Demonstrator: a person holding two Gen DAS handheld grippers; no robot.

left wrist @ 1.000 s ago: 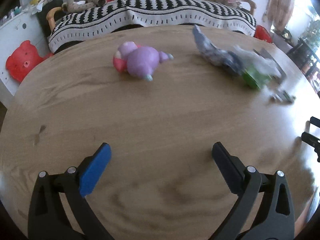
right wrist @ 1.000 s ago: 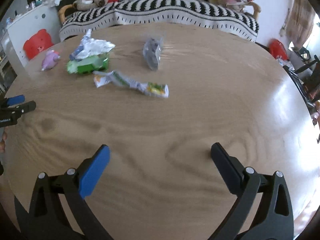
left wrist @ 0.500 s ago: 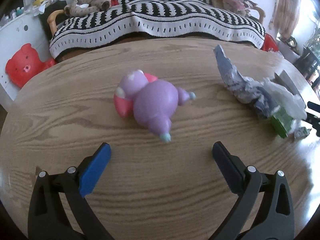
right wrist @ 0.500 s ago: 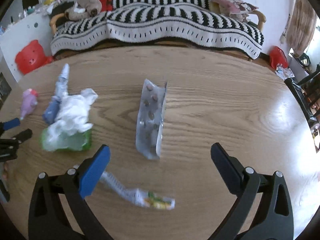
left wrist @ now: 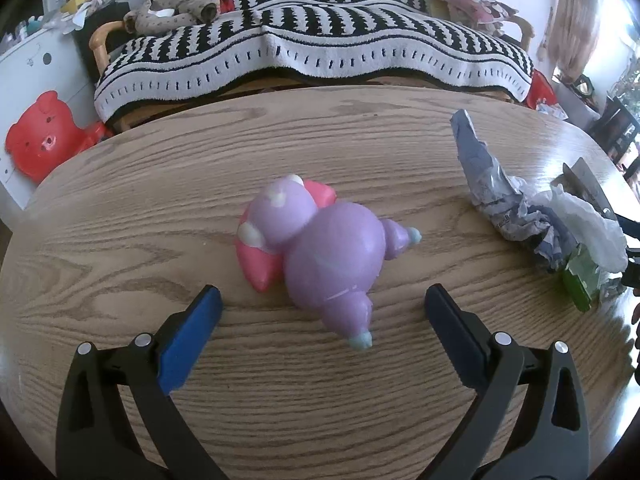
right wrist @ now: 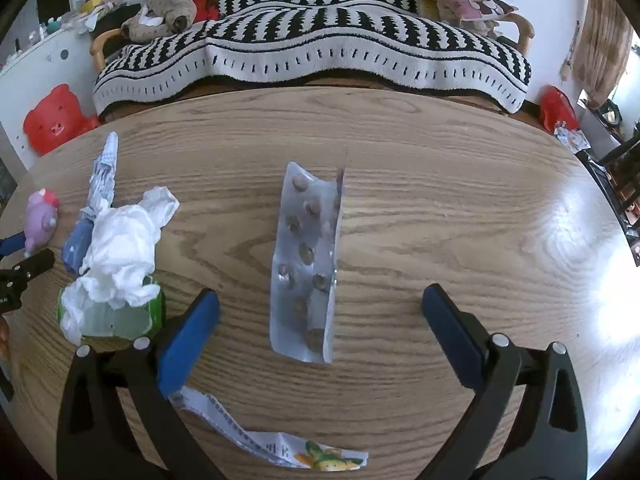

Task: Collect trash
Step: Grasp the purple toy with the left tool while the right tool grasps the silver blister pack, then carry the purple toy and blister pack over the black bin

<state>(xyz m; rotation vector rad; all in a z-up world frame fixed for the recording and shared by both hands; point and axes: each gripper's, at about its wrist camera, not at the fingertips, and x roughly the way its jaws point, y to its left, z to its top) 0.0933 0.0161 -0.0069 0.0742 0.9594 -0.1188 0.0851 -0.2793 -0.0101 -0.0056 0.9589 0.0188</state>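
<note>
Round wooden table [right wrist: 440, 152] carrying clutter. Purple toy [left wrist: 320, 248] lying near left edge. Crumpled tissue [right wrist: 120, 256] sitting over green wrapper [right wrist: 116, 320], blue wrapper [right wrist: 102, 176] beside. Blister pack [right wrist: 306, 264] lying mid-table. Printed wrapper [right wrist: 272, 444] lying at near edge.

Hidden or cut off:
- Wrapper [right wrist: 276, 446]: near end under the right gripper's [right wrist: 320, 316] left finger; print too small to read.
- Green packet [right wrist: 116, 320]: mostly covered by tissue [right wrist: 120, 256]; in the left view, cut by the right edge.
- Blister pack [left wrist: 586, 184]: only a corner shows behind the tissue in the left view.
- Left gripper [right wrist: 24, 260]: in the right view, only its tips show at the left edge.
- Toy [right wrist: 40, 220]: small in the right view, details unclear.
- Counter [left wrist: 160, 184]: near edge out of frame in both views.
</note>
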